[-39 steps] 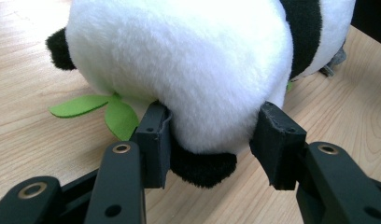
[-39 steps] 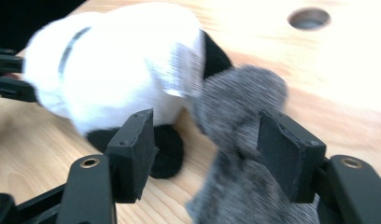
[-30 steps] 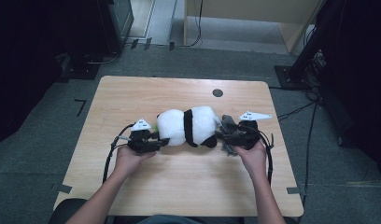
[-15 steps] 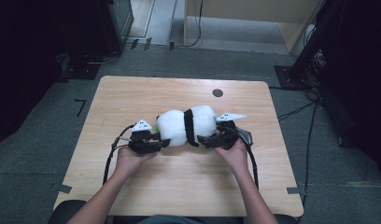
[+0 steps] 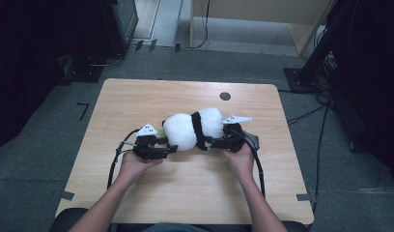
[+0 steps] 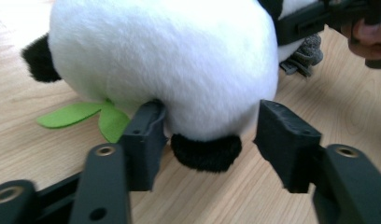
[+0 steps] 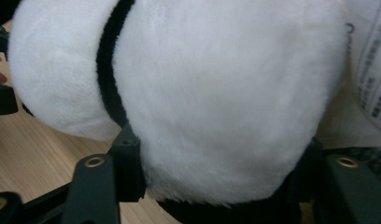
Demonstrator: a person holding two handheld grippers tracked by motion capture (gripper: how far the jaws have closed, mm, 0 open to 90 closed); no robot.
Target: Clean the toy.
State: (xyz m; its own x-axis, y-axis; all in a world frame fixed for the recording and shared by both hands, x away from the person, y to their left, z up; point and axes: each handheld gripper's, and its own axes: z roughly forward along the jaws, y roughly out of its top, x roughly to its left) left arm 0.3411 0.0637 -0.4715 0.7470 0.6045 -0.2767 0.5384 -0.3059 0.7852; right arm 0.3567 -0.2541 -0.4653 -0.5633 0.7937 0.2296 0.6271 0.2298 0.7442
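A black-and-white plush panda [image 5: 192, 126] lies on its side mid-table. My left gripper [image 5: 169, 148] is at its left end. In the left gripper view that gripper [image 6: 212, 123] stands open, its jaws either side of the white head [image 6: 170, 56] and a black ear [image 6: 205, 151], the left jaw touching the fur. A green felt leaf [image 6: 81, 114] lies under the head. My right gripper [image 5: 210, 143] is at the panda's front right. Seen close, it [image 7: 216, 158] is open wide, jaws straddling the white body [image 7: 226, 93] beside the black band [image 7: 107, 79].
The wooden table [image 5: 137, 96] has a small black round mark [image 5: 225, 95] near its far edge. A white printed label [image 7: 370, 70] and a grey fabric piece [image 6: 303, 56] sit at the panda's right end. Cables and dark equipment [image 5: 325, 63] stand on the floor around.
My right gripper has moved left, from beside the panda's right end to around its body. The panda has shifted slightly left. The left gripper has barely moved.
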